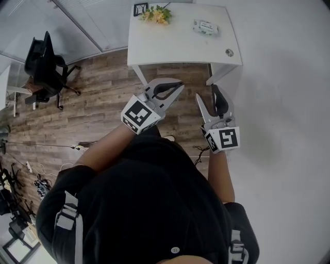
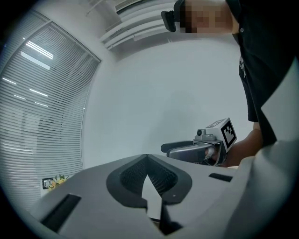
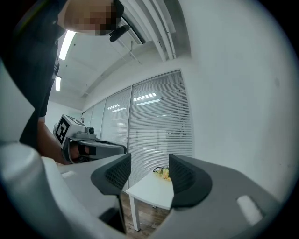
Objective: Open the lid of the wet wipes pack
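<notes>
The wet wipes pack [image 1: 206, 27] lies flat on the far right part of the white table [image 1: 170, 49], with its lid down as far as I can tell from here. Both grippers hang in the air in front of the table's near edge, well short of the pack. My left gripper [image 1: 180, 85] [image 2: 147, 161] is shut, pad tips together, with nothing in it. My right gripper [image 1: 206, 93] [image 3: 148, 172] stands open and empty; between its pads I see the table [image 3: 149, 189]. Each gripper shows in the other's view: the right gripper [image 2: 196, 149] and the left gripper [image 3: 93, 147].
Yellow flowers [image 1: 156, 14] [image 3: 163, 172] and a small dark frame [image 1: 140, 9] sit at the table's far left. A small round object [image 1: 229, 52] lies near its right front corner. A black office chair [image 1: 46, 67] stands on the wood floor at left. White wall at right.
</notes>
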Tool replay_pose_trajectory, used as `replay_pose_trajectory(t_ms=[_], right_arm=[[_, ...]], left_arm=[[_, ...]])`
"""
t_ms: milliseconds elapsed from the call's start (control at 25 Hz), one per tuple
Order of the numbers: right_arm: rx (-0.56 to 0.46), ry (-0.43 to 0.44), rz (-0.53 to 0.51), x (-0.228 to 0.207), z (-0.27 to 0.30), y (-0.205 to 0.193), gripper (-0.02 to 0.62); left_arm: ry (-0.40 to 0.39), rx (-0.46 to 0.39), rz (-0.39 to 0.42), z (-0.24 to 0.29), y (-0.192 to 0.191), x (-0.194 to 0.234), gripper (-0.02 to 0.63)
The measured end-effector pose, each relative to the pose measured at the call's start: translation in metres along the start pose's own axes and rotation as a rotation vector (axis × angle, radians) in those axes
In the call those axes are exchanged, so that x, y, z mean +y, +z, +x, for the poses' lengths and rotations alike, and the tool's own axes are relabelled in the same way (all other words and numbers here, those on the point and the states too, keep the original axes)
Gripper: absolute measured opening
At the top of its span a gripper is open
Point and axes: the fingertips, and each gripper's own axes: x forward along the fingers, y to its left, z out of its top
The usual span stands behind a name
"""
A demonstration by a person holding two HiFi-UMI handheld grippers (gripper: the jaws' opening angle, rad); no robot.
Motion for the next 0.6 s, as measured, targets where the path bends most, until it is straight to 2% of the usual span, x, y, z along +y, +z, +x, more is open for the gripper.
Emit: replay_pose_trajectory(t_ms=[600], right_arm=[[0.047, -0.013, -0.008, -0.045, 0.043, -0.005, 0.273]], left_arm=[[-0.024, -0.016, -0.028, 0.048, -0.005, 0.048, 0.005]])
